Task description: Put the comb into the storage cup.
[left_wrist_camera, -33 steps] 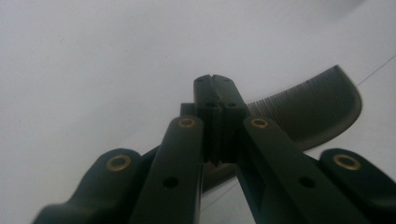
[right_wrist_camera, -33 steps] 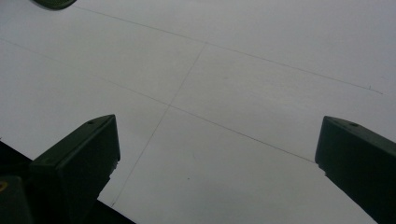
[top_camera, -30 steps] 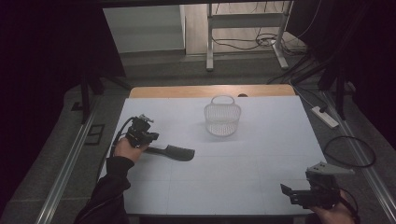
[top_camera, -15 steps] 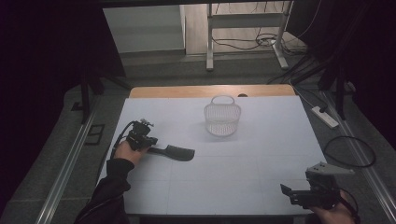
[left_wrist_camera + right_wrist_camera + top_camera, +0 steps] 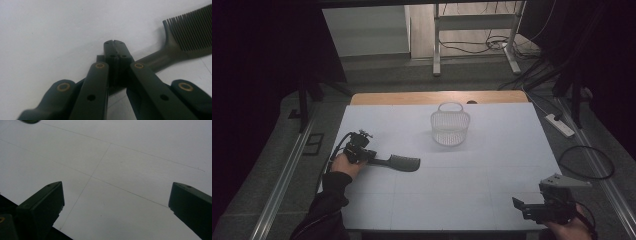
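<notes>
The comb (image 5: 403,162) lies flat on the left of our white table (image 5: 472,190), its handle clamped in our left gripper (image 5: 362,154), jaws closed tight. Further right stands the mesh basket (image 5: 450,127). Our right gripper (image 5: 522,206) hangs wide apart, holding nothing.

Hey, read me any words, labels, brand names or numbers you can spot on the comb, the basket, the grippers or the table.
None can be read: the comb, the basket, the left gripper, the right gripper and the white table show no lettering.
</notes>
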`<state>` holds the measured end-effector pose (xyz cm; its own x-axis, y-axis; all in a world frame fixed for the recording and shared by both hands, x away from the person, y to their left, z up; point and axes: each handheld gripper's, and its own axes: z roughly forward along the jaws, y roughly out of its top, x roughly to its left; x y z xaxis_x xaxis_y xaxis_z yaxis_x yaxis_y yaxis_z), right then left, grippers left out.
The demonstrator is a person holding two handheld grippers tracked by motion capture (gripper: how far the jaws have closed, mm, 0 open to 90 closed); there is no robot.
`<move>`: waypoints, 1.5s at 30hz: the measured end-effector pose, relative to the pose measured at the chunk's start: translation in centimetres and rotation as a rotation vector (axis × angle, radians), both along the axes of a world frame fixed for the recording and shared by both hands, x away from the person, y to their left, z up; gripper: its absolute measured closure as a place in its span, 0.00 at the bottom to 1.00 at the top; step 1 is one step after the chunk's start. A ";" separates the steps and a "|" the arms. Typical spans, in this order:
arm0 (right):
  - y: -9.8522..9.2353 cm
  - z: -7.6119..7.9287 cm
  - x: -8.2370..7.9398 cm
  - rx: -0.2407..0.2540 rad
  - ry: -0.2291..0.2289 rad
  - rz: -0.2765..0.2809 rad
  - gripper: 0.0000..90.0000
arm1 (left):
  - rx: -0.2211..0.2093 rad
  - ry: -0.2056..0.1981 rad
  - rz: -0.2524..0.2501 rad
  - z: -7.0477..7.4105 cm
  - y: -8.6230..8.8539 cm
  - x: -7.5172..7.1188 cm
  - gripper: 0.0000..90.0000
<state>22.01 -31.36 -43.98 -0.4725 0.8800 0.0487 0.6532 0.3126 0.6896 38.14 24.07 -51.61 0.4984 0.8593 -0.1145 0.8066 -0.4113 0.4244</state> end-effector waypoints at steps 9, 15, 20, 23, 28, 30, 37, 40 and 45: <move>0.0 0.0 0.0 0.001 -0.001 0.000 0.01 | 0.010 0.030 -0.026 -0.1 0.4 -0.8 0.99; 0.0 0.0 0.1 -0.001 0.001 0.001 0.01 | 0.016 0.043 -0.033 -0.1 0.3 -1.5 0.99; 0.0 0.0 0.1 0.001 -0.001 0.002 0.01 | 0.014 0.061 -0.040 -0.1 0.3 -2.1 0.99; 0.0 0.0 0.1 0.000 0.000 0.002 0.01 | 0.018 0.064 -0.043 0.0 0.1 -2.3 0.99; 0.0 0.0 0.1 0.000 -0.001 0.004 0.01 | 0.033 0.071 -0.055 0.1 -0.4 -2.8 0.99; 0.0 0.0 0.1 -0.001 -0.001 0.004 0.01 | 0.034 0.076 -0.057 0.1 -0.5 -3.0 0.99; 0.1 0.0 0.1 -0.002 -0.001 0.005 0.01 | 0.031 0.084 -0.061 0.3 -0.8 -3.6 0.99; 0.1 0.0 0.1 -0.001 -0.001 0.007 0.01 | 0.031 0.084 -0.067 0.3 -1.1 -3.7 0.99; 0.1 0.0 0.1 0.000 -0.002 0.010 0.01 | 0.036 0.093 -0.073 0.3 -1.4 -3.9 0.99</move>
